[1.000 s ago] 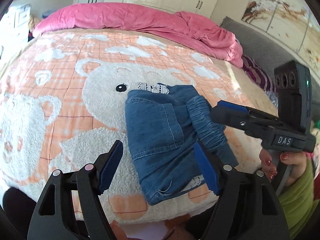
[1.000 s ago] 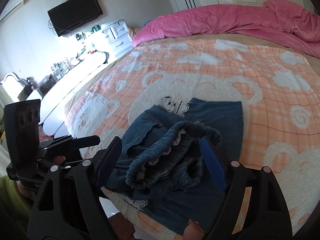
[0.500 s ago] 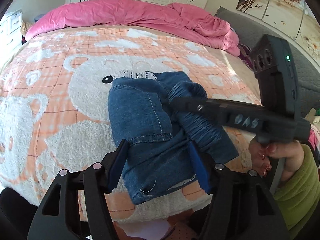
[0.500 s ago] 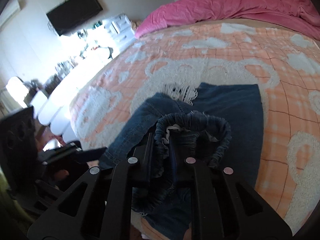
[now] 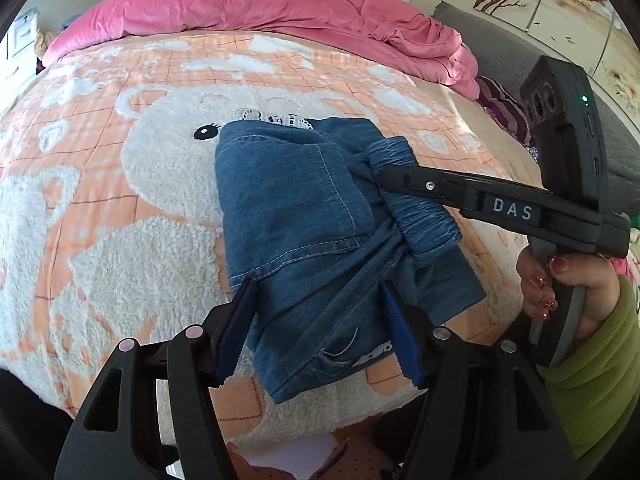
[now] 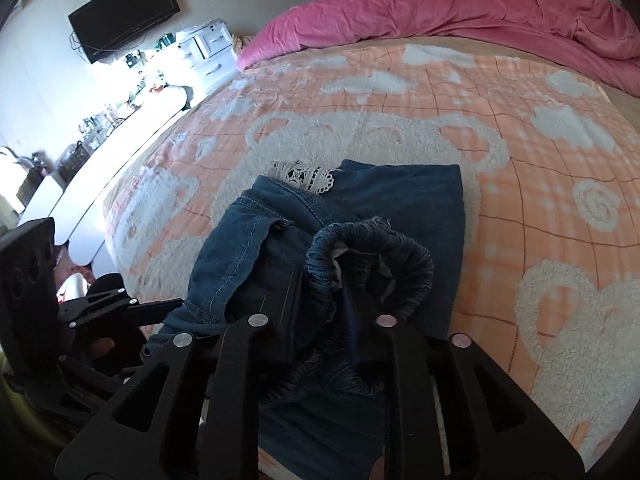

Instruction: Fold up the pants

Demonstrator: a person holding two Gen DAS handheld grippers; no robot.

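Observation:
Small blue denim pants (image 5: 304,216) lie folded on the bed blanket near its front edge, white lace trim at the far end. My right gripper (image 6: 336,300) is shut on the gathered elastic waistband (image 6: 372,256); in the left wrist view it reaches in from the right (image 5: 384,172) and pinches the waistband (image 5: 416,216). My left gripper (image 5: 320,320) is open, its blue pads either side of the pants' near edge, just above it. The left gripper also shows at the lower left of the right wrist view (image 6: 160,304).
The bed has an orange and white bear-pattern blanket (image 5: 120,168). A pink duvet (image 5: 256,8) is bunched along the far side. A dresser and TV (image 6: 124,20) stand to the left of the bed. The bed's front edge is just under my grippers.
My right gripper has closed on the waistband, from open a second ago. My left gripper has moved in over the pants' near edge and stays open.

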